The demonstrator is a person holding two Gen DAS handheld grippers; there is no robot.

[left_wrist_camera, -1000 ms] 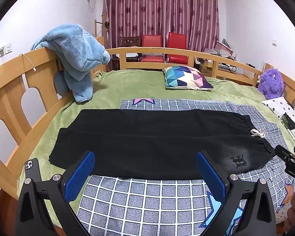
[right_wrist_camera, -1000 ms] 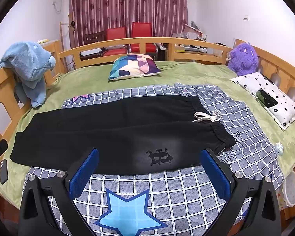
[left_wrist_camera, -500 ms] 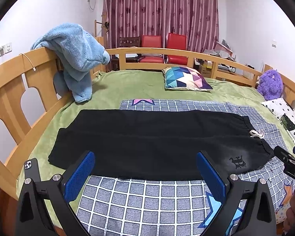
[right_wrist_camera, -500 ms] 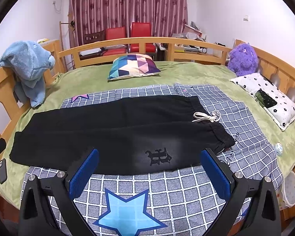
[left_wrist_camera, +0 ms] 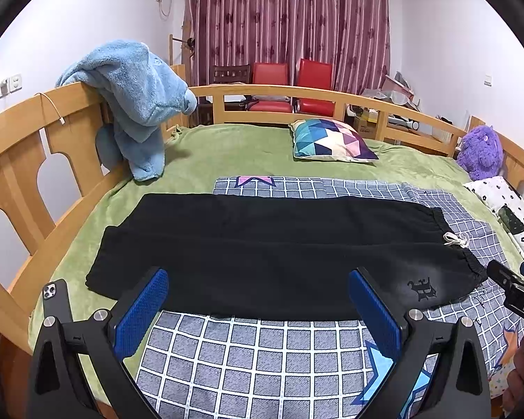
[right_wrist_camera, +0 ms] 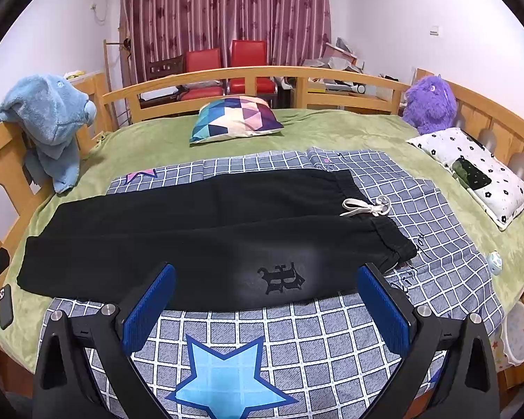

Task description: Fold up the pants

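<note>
Black pants [left_wrist_camera: 269,248] [right_wrist_camera: 206,237] lie flat across the checked blanket, legs together, cuffs to the left, waistband with a white drawstring [right_wrist_camera: 365,206] to the right. A dark emblem [right_wrist_camera: 281,277] marks the near hip. My left gripper [left_wrist_camera: 258,310] is open above the near edge of the pants, nothing between its blue pads. My right gripper [right_wrist_camera: 266,309] is open too, hovering over the near hem by the emblem. The tip of the right gripper [left_wrist_camera: 517,289] shows at the right edge of the left wrist view.
A grey checked blanket [right_wrist_camera: 332,335] covers a green bedspread [left_wrist_camera: 227,153]. Wooden bed rails [left_wrist_camera: 24,160] run around. A blue plush [left_wrist_camera: 136,94] hangs on the left rail; a patterned cushion [right_wrist_camera: 234,118], purple plush [right_wrist_camera: 429,103] and white pillow [right_wrist_camera: 478,171] lie farther back. A phone [right_wrist_camera: 4,305] rests at the left edge.
Both views have shifted very slightly; the pants lie as before and both grippers stay open.
</note>
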